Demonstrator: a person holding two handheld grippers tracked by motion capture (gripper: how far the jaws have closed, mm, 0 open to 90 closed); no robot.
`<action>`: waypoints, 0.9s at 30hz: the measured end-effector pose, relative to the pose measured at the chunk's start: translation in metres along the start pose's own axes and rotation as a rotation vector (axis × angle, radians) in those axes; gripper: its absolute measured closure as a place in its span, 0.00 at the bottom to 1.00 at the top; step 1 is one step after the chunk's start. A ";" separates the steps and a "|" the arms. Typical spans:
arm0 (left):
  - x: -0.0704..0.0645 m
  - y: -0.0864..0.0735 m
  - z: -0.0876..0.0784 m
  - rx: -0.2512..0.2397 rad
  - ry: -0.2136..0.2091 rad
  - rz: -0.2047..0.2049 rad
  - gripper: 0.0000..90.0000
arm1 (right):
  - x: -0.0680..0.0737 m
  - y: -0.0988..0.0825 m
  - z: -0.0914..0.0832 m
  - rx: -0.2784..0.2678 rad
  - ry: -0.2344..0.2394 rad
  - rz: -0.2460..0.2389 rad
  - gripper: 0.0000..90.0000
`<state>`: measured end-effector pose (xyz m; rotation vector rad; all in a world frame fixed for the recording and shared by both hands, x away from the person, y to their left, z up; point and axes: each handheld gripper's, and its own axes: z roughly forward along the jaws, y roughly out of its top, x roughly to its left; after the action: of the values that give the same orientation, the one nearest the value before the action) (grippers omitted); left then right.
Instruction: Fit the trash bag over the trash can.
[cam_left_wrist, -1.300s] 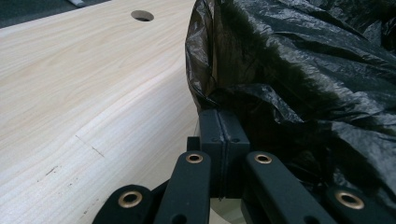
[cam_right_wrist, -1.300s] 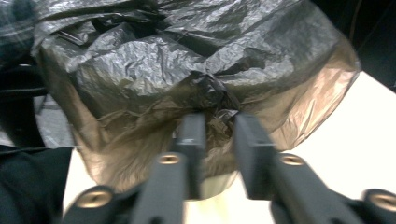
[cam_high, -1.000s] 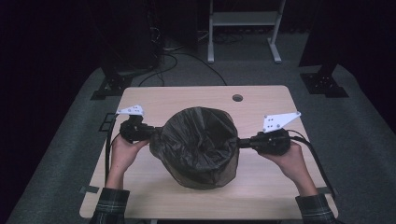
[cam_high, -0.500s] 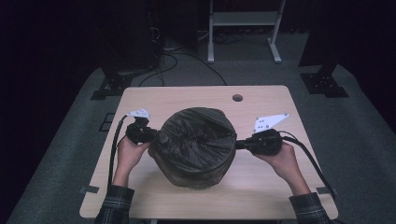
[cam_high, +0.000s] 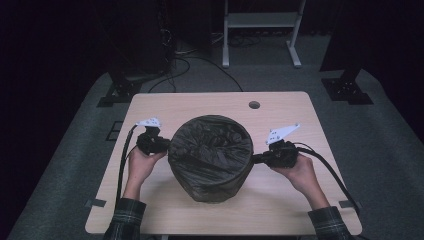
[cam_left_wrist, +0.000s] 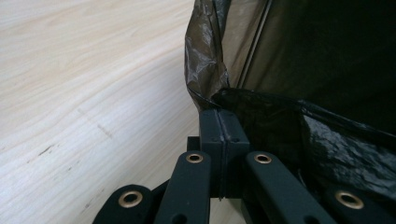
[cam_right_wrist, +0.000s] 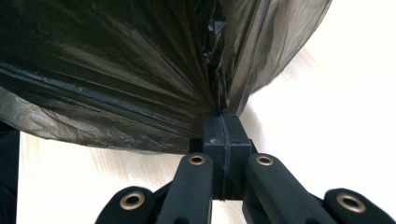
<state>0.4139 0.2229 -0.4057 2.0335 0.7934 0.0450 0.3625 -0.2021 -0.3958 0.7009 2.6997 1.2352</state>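
On opposite sides of the bin (cam_high: 210, 172), the left tool (cam_high: 167, 145) and right tool (cam_high: 256, 160) each pinch the black bag (cam_high: 212, 145); its film stretches between them above the table (cam_high: 200, 102).

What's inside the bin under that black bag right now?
The high view shows crumpled liner sagging into the black bag, nothing lying on it. The bin beneath is covered by plastic. Left tool and right tool pinch the bag's edge.

The bag (cam_high: 210, 150) sits over a bin on the table (cam_high: 300, 200), right between the two tools. The left gripper (cam_high: 167, 145) is touching the bag's left side. The right gripper (cam_high: 255, 160) is touching its right side. A small hole (cam_high: 254, 105) lies behind the bag.
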 end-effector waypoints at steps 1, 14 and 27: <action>0.004 -0.005 0.004 0.048 0.022 -0.008 1.00 | 0.001 0.000 0.001 -0.004 0.002 -0.007 1.00; 0.016 -0.027 0.018 0.138 0.044 -0.037 1.00 | 0.005 -0.006 0.022 0.098 -0.003 -0.022 1.00; 0.014 -0.035 -0.003 0.052 0.015 -0.023 0.69 | 0.007 -0.004 0.015 0.037 -0.045 -0.034 0.64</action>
<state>0.4062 0.2457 -0.4346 2.0749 0.8350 0.0267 0.3591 -0.1911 -0.4079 0.6763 2.6932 1.1509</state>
